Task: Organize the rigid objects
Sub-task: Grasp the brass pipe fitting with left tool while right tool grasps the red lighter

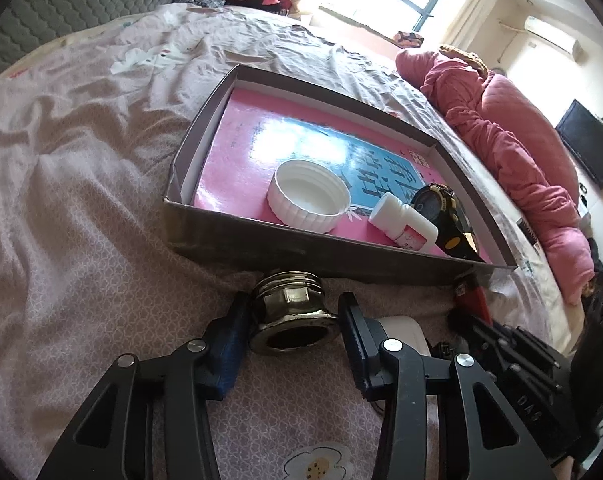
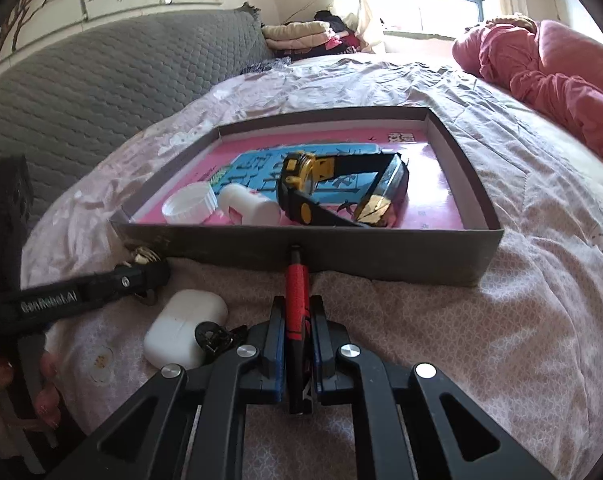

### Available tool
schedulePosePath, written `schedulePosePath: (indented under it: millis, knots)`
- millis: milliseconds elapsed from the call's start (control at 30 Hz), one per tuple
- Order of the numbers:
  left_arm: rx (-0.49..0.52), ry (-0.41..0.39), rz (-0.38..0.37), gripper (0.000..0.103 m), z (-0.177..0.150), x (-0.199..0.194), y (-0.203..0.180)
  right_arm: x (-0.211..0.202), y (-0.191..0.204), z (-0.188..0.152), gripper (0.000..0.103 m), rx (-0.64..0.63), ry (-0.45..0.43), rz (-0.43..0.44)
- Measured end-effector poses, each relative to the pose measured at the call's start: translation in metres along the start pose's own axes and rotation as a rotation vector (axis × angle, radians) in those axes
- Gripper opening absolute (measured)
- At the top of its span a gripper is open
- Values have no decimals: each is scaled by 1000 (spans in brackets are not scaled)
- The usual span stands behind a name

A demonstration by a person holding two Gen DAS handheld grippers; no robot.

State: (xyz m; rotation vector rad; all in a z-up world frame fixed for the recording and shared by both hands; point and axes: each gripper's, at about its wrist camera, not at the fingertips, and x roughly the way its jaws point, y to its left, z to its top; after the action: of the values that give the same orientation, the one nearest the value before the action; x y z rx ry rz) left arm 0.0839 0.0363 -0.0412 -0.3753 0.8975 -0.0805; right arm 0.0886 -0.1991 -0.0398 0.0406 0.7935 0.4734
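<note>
White earbud case [image 2: 184, 327] (right wrist view only) beside right tool [image 2: 297, 316].

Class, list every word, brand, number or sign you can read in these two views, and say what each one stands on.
"GenRobot.AI": white letters on the left gripper arm, seen in the right wrist view.
"DAS": raised letters, read sideways, on the right gripper body, in the left wrist view.
Large Chinese characters on the pink and blue book in the box: too distorted to read.
Small bottle label: too small to read.
Watch face: unreadable.
</note>
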Motion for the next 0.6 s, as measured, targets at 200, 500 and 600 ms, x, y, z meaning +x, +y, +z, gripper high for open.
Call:
schedulePosePath:
  millis: [200, 500, 600]
  knots:
    - [29, -14, -5, 45, 2, -11, -7, -14, -6, 0, 11, 50, -35, 47]
    - [44, -36, -5, 45, 2, -27, -12, -26, -6, 4, 11, 56, -87, 70]
    - [40, -42, -4, 45, 2, -31, -11, -32, -7, 5, 11, 67, -115, 90]
